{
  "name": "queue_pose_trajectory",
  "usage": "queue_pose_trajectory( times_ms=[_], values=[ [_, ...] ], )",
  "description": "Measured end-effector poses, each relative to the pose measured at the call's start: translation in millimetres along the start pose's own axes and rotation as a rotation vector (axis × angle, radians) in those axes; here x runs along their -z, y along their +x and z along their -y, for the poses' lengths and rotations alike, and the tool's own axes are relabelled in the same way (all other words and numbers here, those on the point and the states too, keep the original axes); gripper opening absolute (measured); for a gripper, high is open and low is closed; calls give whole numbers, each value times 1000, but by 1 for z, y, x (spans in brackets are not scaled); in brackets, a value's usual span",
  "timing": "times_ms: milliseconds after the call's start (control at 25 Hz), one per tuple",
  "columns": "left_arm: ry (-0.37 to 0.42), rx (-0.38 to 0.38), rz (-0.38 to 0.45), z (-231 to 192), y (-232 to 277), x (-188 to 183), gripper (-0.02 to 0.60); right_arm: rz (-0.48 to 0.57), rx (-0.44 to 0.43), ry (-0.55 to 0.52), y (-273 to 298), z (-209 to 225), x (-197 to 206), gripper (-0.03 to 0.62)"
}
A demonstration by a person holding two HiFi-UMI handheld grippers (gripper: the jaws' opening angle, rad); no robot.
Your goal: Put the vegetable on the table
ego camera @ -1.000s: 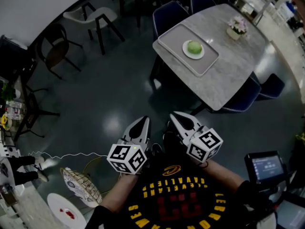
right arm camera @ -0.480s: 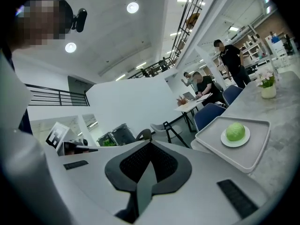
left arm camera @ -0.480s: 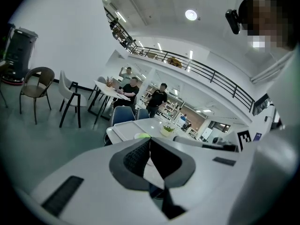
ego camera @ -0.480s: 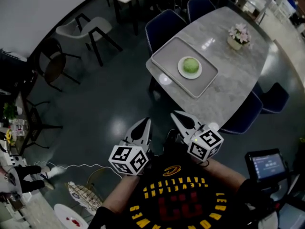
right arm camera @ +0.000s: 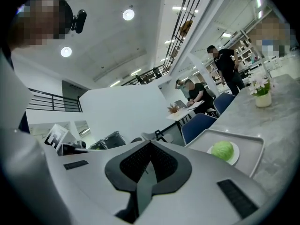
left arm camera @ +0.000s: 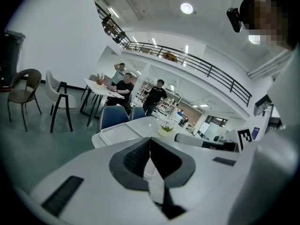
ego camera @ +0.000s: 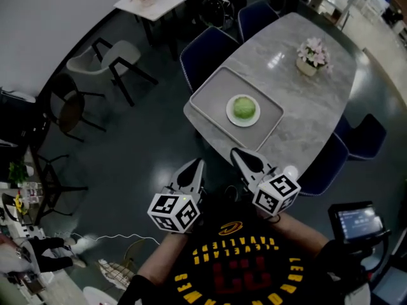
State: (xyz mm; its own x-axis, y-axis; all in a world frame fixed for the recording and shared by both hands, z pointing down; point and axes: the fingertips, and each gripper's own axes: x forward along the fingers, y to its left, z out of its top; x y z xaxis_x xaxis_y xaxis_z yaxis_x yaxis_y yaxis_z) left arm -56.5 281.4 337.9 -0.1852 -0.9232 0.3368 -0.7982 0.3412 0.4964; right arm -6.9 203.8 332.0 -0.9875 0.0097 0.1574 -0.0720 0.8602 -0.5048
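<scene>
Jaws on my left gripper (ego camera: 196, 164) are pressed together with nothing between them, and the same goes for my right gripper (ego camera: 236, 152): pads meeting, empty. I hold both low in front of my chest, side by side and apart from each other, tips pointing toward twelve o'clock.

At about twelve o'clock from my right gripper, well apart from it, the round pale-green leafy vegetable (ego camera: 244, 107) sits on a small round white plate (ego camera: 230, 116). That plate rests near the middle of a grey rectangular tray (ego camera: 210, 97), which lies on the near end of the grey marble-patterned table (ego camera: 305, 126).

At two o'clock from the plate, a small pot of pink and white flowers (ego camera: 310, 56) stands on the tabletop. A dark blue upholstered chair (ego camera: 206, 53) is tucked in at eleven o'clock from the tray.
</scene>
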Motion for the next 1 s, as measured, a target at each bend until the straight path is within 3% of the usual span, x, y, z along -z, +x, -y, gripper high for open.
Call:
queue_pose_trajectory(
  times_ms=[440, 680, 1000],
  values=[
    [22, 179, -142, -9, 112, -18, 3, 47, 226, 84, 19, 92, -22, 5],
    [24, 295, -275, -27, 176, -28, 3, 97, 432, 225, 25, 148, -31, 5],
    [89, 345, -407, -62, 235, -30, 5, 95, 696, 273, 22, 203, -23, 5]
  ],
)
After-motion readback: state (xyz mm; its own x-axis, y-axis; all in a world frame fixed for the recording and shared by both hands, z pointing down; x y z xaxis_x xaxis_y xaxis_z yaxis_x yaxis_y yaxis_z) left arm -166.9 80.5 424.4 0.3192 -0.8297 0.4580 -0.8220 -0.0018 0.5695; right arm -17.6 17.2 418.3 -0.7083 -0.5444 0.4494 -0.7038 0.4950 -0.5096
